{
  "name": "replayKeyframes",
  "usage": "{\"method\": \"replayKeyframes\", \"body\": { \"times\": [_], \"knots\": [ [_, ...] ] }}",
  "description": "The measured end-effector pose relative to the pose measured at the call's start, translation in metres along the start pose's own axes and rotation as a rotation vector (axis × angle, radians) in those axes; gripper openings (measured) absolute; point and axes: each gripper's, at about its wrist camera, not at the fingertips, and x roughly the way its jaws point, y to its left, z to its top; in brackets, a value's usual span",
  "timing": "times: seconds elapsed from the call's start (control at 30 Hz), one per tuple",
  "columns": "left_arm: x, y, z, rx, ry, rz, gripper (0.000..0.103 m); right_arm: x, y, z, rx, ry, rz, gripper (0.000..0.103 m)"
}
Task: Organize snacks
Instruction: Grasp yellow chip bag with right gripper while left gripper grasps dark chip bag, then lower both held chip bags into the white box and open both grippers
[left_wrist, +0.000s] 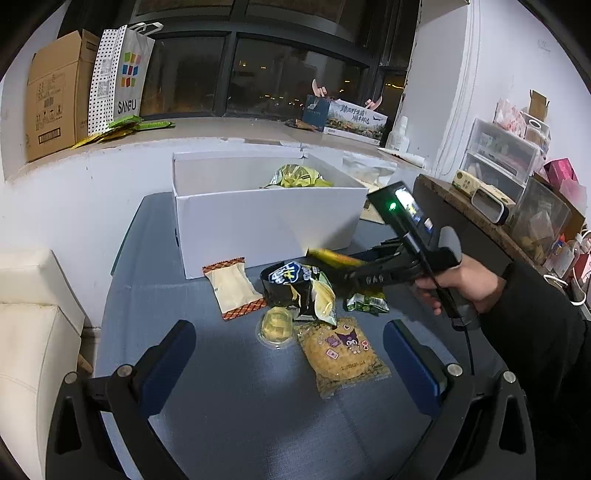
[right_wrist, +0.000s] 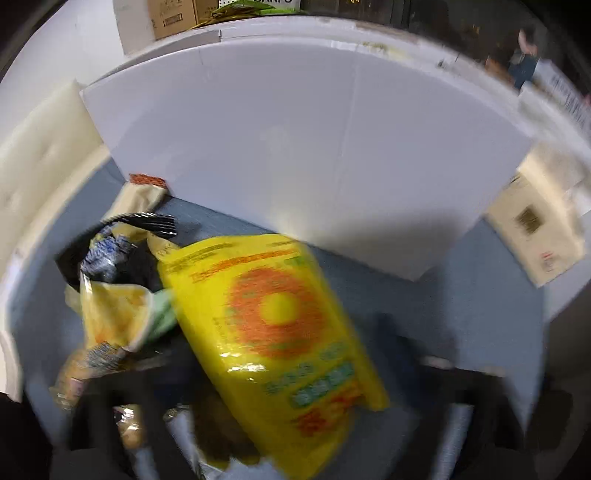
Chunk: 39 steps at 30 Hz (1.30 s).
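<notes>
Lit evenly from overhead; dark window behind. Soft shadows under white box. Left wrist view sharp, strongly bowed at edges. Right wrist view heavily motion-blurred, yellow packet smeared, corners vignetted.

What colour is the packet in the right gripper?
Yellow with an orange ring; packet shows best in right wrist view.

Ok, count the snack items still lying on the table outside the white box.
5, more may be hidden: orange-edged packet nearest the white box, black bag, jelly cup, Kuromi packet, green packet. The right gripper holds a yellow bag.
</notes>
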Motion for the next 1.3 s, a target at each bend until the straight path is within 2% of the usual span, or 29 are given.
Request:
{"method": "replayKeyframes", "body": {
  "times": [0.03, 0.1, 0.17, 0.27, 0.43, 0.7, 0.8, 0.9, 1.0, 1.03, 1.07, 1.1, 1.17, 1.3],
  "knots": [
    [0.001, 0.0, 0.0, -0.002, 0.003, -0.002, 0.103, -0.003, -0.001, 0.0, 0.007, -0.012, -0.011, 0.045],
    [0.004, 0.0, 0.0, -0.006, 0.008, 0.0, 0.103, -0.008, -0.003, -0.002, 0.017, -0.028, 0.0, 0.038],
    [0.007, 0.0, 0.001, -0.011, 0.011, 0.0, 0.103, -0.021, -0.006, -0.005, 0.026, -0.069, 0.005, 0.022],
    [0.016, -0.002, 0.003, -0.017, 0.026, -0.011, 0.103, -0.044, -0.015, -0.013, 0.085, -0.133, 0.04, 0.021],
    [0.045, -0.01, 0.013, -0.039, 0.066, -0.049, 0.103, -0.079, -0.019, -0.028, 0.112, -0.207, 0.076, 0.021],
    [0.117, -0.026, 0.035, 0.049, 0.161, 0.017, 0.103, -0.148, -0.016, -0.073, 0.23, -0.34, 0.154, 0.021],
    [0.144, -0.028, 0.041, 0.074, 0.198, 0.079, 0.103, -0.163, -0.014, -0.096, 0.277, -0.392, 0.172, 0.021],
    [0.163, -0.024, 0.042, 0.06, 0.243, 0.122, 0.103, -0.17, -0.013, -0.109, 0.31, -0.419, 0.186, 0.021],
    [0.169, -0.018, 0.041, 0.004, 0.254, 0.099, 0.103, -0.174, -0.016, -0.126, 0.352, -0.442, 0.233, 0.021],
    [0.171, -0.017, 0.041, -0.001, 0.256, 0.081, 0.101, -0.174, -0.017, -0.129, 0.357, -0.446, 0.241, 0.021],
    [0.171, -0.017, 0.04, -0.001, 0.255, 0.065, 0.083, -0.176, -0.016, -0.132, 0.357, -0.45, 0.243, 0.021],
    [0.173, -0.017, 0.039, 0.003, 0.256, 0.054, 0.07, -0.176, -0.015, -0.134, 0.359, -0.455, 0.249, 0.021],
    [0.165, -0.015, 0.042, -0.022, 0.223, 0.018, 0.062, -0.176, -0.012, -0.136, 0.358, -0.456, 0.263, 0.021],
    [0.131, -0.016, 0.048, -0.014, 0.108, -0.008, 0.059, -0.172, -0.004, -0.134, 0.342, -0.45, 0.271, 0.021]
  ]
}}
